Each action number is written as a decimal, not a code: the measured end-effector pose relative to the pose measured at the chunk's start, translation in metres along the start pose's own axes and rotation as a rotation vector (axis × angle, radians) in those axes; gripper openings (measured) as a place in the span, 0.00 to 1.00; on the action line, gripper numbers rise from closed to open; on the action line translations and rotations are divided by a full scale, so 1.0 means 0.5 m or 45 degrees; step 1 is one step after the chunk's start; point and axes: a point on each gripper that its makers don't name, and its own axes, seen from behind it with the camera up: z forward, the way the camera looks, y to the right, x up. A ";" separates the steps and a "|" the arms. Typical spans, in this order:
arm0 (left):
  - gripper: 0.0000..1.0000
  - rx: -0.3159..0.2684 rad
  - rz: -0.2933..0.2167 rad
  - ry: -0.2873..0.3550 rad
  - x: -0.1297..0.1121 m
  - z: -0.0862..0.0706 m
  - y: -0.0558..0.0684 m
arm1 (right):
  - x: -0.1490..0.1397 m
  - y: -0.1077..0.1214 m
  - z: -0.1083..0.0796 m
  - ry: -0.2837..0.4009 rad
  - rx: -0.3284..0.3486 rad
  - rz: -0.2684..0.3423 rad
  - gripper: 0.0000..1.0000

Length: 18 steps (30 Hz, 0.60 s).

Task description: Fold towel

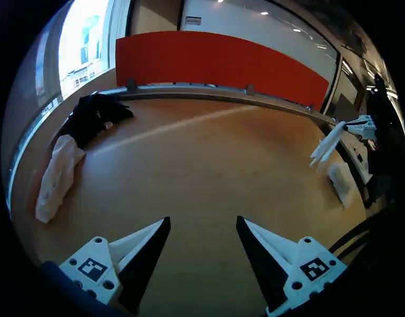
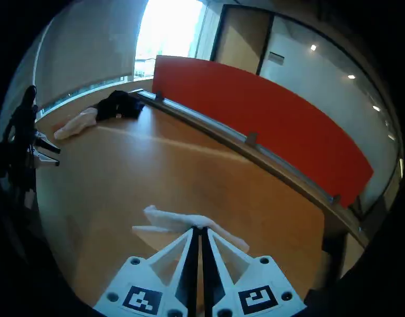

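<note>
My right gripper (image 2: 198, 230) is shut on a white towel (image 2: 187, 221), whose crumpled edge sticks out to both sides of the fingertips just above the wooden table (image 2: 149, 169). In the left gripper view the same gripper (image 1: 354, 127) is at the far right, with the towel (image 1: 326, 148) hanging from it and more white cloth (image 1: 341, 183) lying below. My left gripper (image 1: 202, 222) is open over bare wood, holding nothing. It also appears at the left edge of the right gripper view (image 2: 48, 152), held by a hand.
A second white cloth (image 1: 57, 177) lies bunched near the table's left edge with a black garment (image 1: 94, 117) beyond it; both show far off in the right gripper view (image 2: 75, 123) (image 2: 119, 104). A red divider panel (image 1: 218, 63) runs along the table's far edge.
</note>
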 end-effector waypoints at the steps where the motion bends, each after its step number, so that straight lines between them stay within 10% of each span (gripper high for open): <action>1: 0.92 -0.001 0.006 -0.001 0.002 0.002 0.005 | -0.007 0.013 -0.007 -0.004 -0.009 0.004 0.03; 18: 0.92 -0.036 0.079 -0.013 0.039 0.047 0.101 | -0.105 0.202 -0.100 -0.052 -0.133 0.050 0.03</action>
